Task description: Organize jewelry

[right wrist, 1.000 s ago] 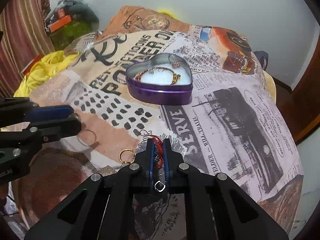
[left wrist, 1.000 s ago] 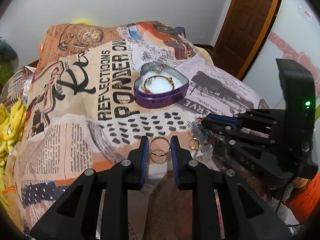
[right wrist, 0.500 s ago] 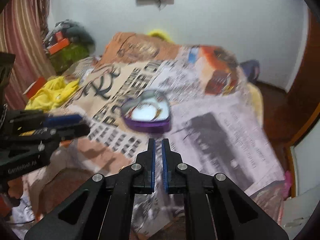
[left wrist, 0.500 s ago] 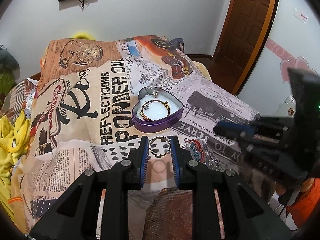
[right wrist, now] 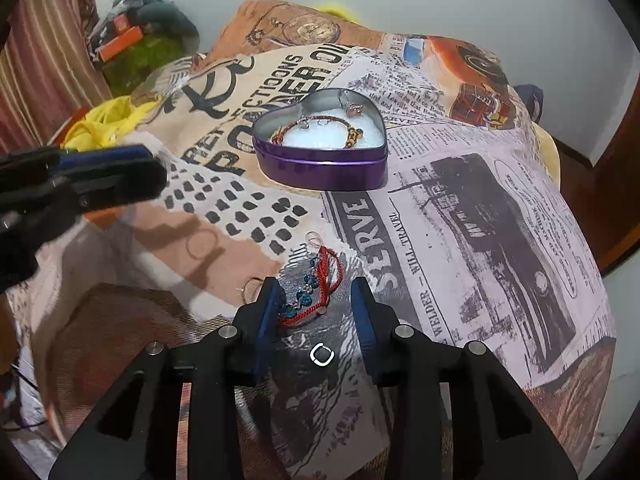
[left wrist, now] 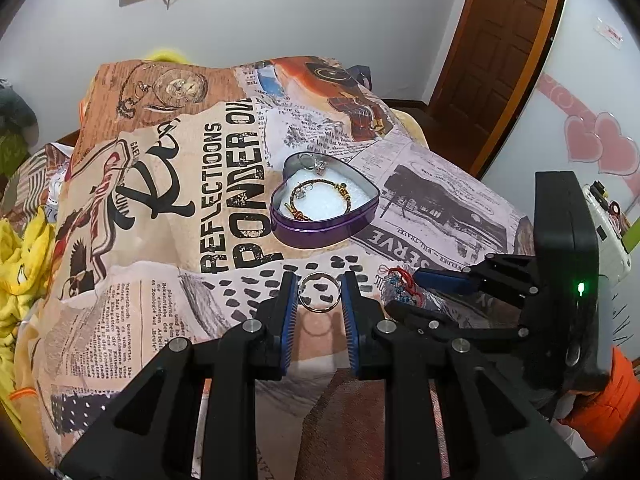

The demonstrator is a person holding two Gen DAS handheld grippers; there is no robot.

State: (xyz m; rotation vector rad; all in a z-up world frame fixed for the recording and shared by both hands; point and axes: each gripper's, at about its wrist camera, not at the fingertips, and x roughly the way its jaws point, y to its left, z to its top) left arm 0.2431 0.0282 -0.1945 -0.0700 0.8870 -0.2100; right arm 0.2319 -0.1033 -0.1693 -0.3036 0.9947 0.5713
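My left gripper (left wrist: 319,295) is shut on a thin silver ring (left wrist: 301,294), held just above the printed bedspread, its shadow below. A purple heart-shaped tin (left wrist: 280,224) sits further back with a gold-brown bracelet (left wrist: 316,182) on its white lining. In the right wrist view a red thread bracelet with blue beads (right wrist: 326,280) lies on the cloth between the fingers of my right gripper (right wrist: 316,286), whose jaws are opening; the pads do not press on it. The tin (right wrist: 320,168) stands beyond. The right gripper (left wrist: 408,292) shows beside the left one.
A small gold ring (right wrist: 251,287) lies by the right gripper's left finger, and a small silver clasp (right wrist: 322,354) lies between its fingers lower down. Yellow cloth (left wrist: 16,256) is bunched at the bed's left. A brown door (left wrist: 500,40) stands at the back right.
The right gripper was shut on the red bracelet, then rose shut and empty, and now sits low again with its jaws parted around it. The left gripper still holds the ring.
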